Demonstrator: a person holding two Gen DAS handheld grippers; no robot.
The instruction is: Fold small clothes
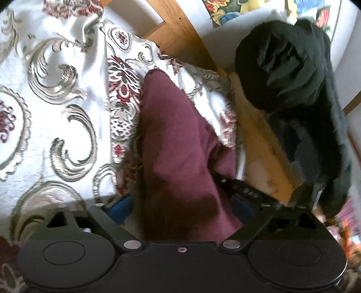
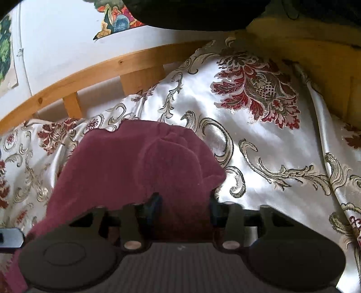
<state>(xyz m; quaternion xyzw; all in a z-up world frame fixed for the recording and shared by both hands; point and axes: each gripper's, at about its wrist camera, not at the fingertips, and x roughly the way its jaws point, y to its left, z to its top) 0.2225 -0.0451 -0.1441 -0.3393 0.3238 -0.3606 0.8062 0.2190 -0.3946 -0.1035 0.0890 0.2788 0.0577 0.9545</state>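
Observation:
A maroon garment (image 1: 178,144) lies on the patterned white bedspread (image 1: 56,94). In the left wrist view it runs between the blue-padded fingers of my left gripper (image 1: 180,205), whose jaws stand wide apart with the cloth draped over them. In the right wrist view the same maroon cloth (image 2: 135,162) fills the space between the fingers of my right gripper (image 2: 185,207), which also stand apart; I cannot tell whether either pinches the cloth.
A wooden bed frame (image 2: 97,67) borders the bedspread (image 2: 270,144). Black clothing (image 1: 288,74) hangs over the wooden frame at the right of the left wrist view. A white wall with colourful pictures (image 2: 117,20) stands behind.

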